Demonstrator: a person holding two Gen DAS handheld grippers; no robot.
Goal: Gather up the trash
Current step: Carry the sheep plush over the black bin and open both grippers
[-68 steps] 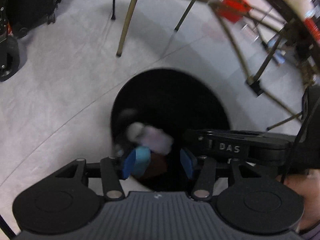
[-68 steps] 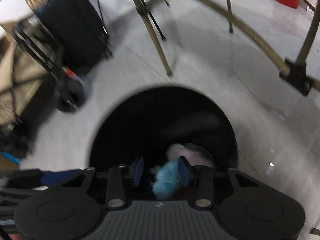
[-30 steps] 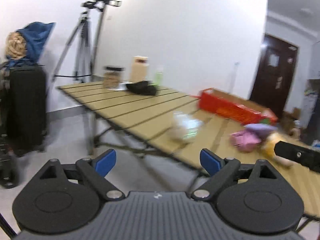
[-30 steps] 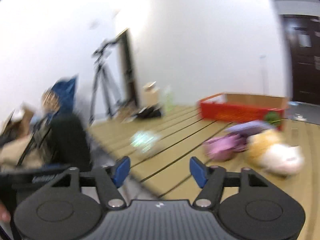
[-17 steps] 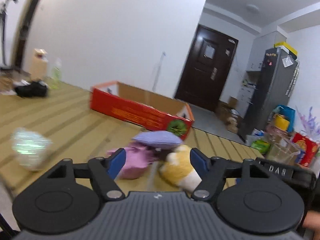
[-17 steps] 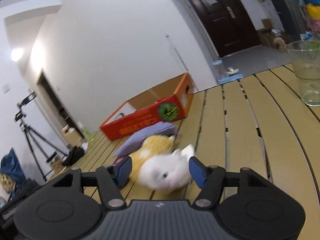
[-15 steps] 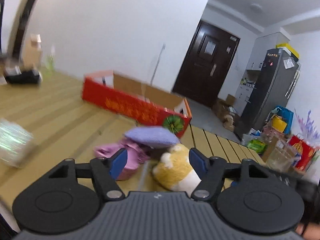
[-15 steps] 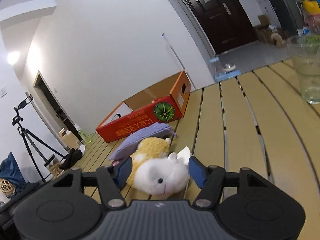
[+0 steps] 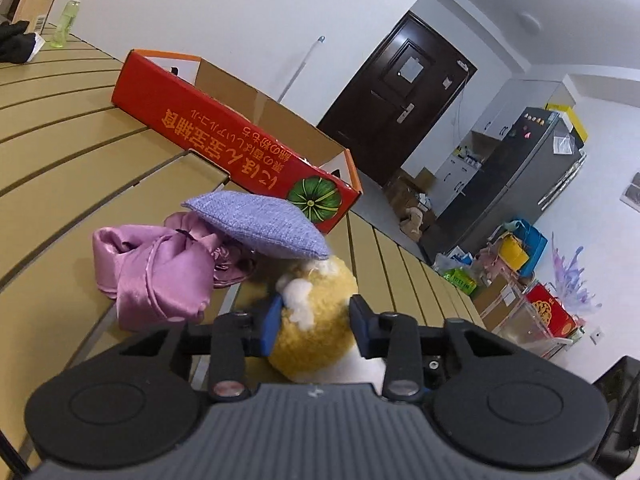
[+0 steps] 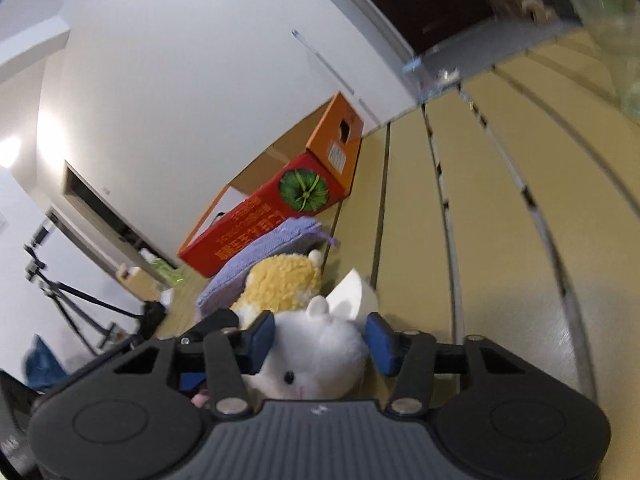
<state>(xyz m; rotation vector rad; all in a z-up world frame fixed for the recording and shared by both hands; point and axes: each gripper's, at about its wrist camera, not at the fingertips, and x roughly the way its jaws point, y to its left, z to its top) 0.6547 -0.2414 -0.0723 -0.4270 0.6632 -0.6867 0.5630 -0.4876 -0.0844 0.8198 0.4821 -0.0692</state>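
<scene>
A yellow and white plush hamster lies on the slatted wooden table. My left gripper has its blue pads on either side of the plush's yellow back end, jaws open. My right gripper is open around the plush's white head. A white paper scrap sticks up behind the head. A lilac cushion rests on the plush and on a crumpled purple satin cloth.
A red and orange cardboard box lies open behind the pile. A spray bottle and a carton stand far left. A clear plastic cup stands at the right. A tripod stands beyond the table.
Both grippers left the black bin on the floor, swung up to the table and closed in on the plush hamster, which now sits between the pads of each.
</scene>
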